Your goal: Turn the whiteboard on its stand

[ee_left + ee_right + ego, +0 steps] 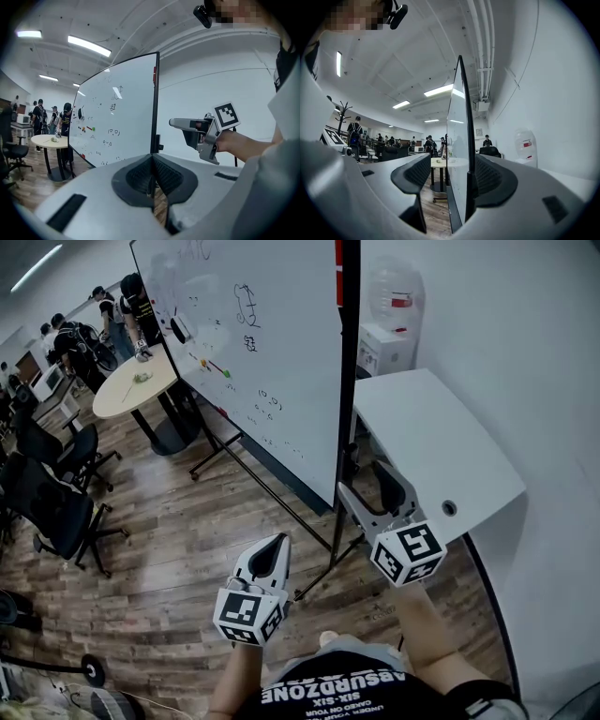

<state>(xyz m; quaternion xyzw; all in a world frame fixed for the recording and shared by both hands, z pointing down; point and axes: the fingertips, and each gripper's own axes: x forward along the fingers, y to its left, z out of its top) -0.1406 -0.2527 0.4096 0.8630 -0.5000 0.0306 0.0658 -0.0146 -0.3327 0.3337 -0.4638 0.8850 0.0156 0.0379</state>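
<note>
The whiteboard (pixel 262 352) stands upright on its black wheeled stand (pixel 281 507), with scribbles and magnets on its face. My right gripper (pixel 364 482) is at the board's lower right edge, open. In the right gripper view the board's black edge frame (pixel 468 154) runs between the jaws, close against the right pad (pixel 490 176), while a wide gap separates it from the left pad (pixel 417 173). My left gripper (pixel 279 542) hangs lower and to the left, away from the board, shut with nothing in it (pixel 152 161). The left gripper view shows the whiteboard (pixel 117 122) and the right gripper (pixel 187 124) ahead.
A white desk (pixel 441 446) stands right of the board against the wall, with a water dispenser (pixel 394 296) behind it. A round table (pixel 131 385) and several people are at the far left. Black office chairs (pixel 56 507) stand on the wood floor at left.
</note>
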